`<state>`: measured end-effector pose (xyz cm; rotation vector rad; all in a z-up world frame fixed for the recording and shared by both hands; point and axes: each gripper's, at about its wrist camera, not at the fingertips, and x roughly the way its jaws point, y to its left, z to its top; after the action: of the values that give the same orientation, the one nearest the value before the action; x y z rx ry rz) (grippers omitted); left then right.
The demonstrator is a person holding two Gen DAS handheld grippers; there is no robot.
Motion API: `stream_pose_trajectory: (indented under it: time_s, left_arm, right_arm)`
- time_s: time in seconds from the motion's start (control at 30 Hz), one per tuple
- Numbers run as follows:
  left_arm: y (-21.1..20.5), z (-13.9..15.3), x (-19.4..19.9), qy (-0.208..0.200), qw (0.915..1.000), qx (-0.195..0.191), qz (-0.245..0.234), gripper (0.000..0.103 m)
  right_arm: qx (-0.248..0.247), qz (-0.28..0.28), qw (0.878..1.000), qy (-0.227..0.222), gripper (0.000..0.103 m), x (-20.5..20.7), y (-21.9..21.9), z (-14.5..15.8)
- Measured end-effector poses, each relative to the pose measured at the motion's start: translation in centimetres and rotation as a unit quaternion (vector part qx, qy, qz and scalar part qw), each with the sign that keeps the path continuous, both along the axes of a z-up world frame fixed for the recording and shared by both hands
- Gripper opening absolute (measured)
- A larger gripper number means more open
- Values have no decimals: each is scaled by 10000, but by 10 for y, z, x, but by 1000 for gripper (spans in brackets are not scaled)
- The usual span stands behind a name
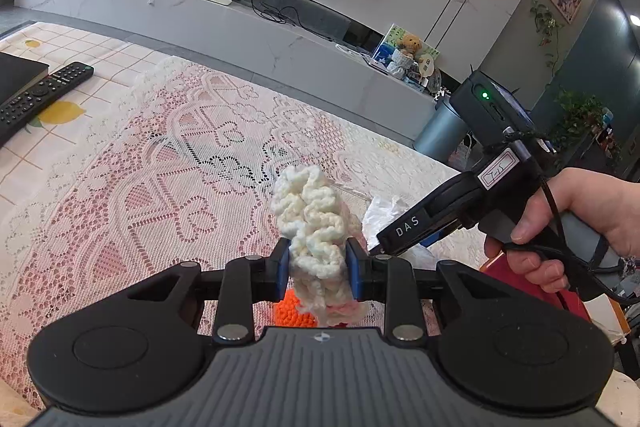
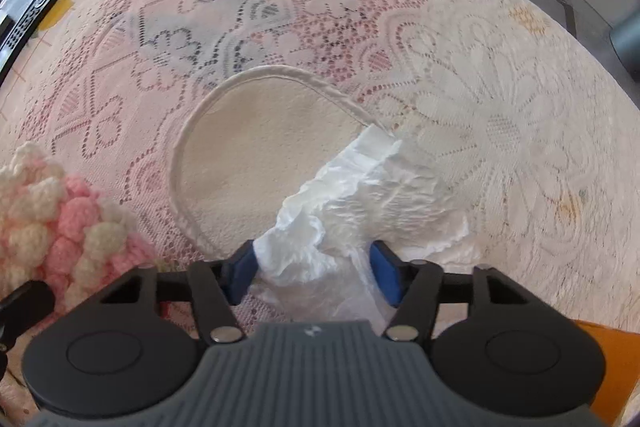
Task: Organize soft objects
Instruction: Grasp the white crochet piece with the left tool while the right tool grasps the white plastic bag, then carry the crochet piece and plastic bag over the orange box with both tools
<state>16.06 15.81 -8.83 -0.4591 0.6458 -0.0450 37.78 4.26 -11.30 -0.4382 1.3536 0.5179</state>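
**Crochet piece held aloft, tissue between parted fingers**

The cream crochet piece [image 1: 316, 227] sits pinched between the blue pads of the left gripper [image 1: 318, 269], held upright above the lace tablecloth [image 1: 160, 187], with its pink and orange lower end hanging below the pads. Just right of it, the crumpled white tissue [image 2: 360, 195] lies on the cloth, overlapping the edge of a round cream pad [image 2: 256, 147] that rests flat on the lace. The right gripper [image 2: 316, 277] straddles the tissue's near end with its fingers spread; the tissue looks slack between them, so I judge it not yet clamped, though contact on the left pad cannot be ruled out.

To do this step well, the right fingers should close low on the bunched part of the tissue, not on a thin corner that would tear or slip, and lift straight up so the round pad underneath is not dragged along. The left grip should hold steady and keep the crochet clear of the right tool.

From the left wrist view, the right hand [image 1: 560, 227] wraps the handle, its tool angled down and leftward toward the crochet piece. A remote control [image 1: 44, 95] lies far left of it.
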Motion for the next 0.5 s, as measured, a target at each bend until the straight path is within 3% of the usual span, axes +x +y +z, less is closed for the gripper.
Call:
stream_pose_trajectory:
  time_s: [0.2, 0.5]
  left_arm:
    - [-6, 1, 0, -35, 9998, 201, -56, 32]
    - [-13, 3, -1, -87, 9988, 478, -111, 32]
  right_arm:
    - [9, -61, 9998, -213, 18, -4, -10, 8]
    - [351, 138, 9953, -890, 12, -42, -21, 50]
